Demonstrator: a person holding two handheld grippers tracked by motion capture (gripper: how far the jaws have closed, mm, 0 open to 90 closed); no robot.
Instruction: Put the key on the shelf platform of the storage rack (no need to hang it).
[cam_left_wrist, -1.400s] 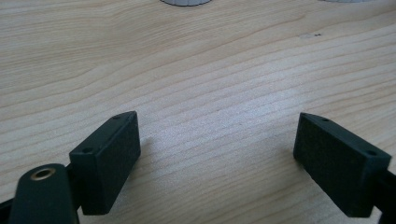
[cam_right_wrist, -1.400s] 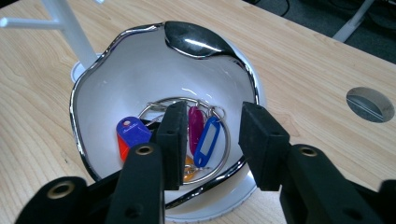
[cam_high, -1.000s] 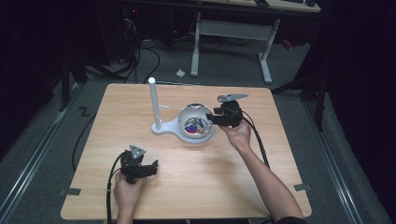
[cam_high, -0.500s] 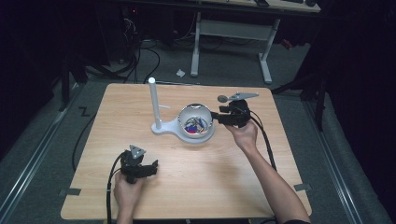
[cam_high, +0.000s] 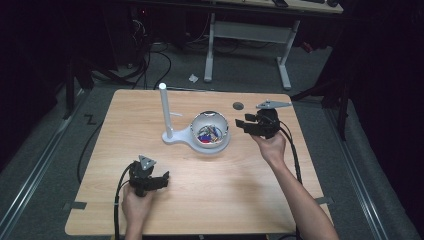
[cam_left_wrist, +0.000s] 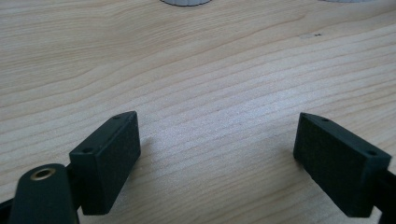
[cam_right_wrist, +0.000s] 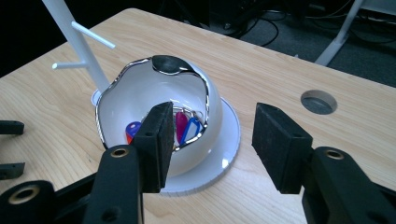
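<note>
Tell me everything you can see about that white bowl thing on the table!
The white bowl looks like glossy ceramic or plastic, egg-shaped, tilted so its opening faces the right gripper's camera. Its wavy rim has a shiny silver edge. It sits on a round white base joined to a white post with small pegs. Inside lie small colourful tags, red, blue and pink. No gripper touches it.

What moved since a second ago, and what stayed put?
The right gripper pulled back from over the white bowl toward the table's right side. Its jaws have just been opening and nothing is between them. The left gripper stayed open near the front edge of the table. The bowl, the colourful bits inside it and the white post did not move.
</note>
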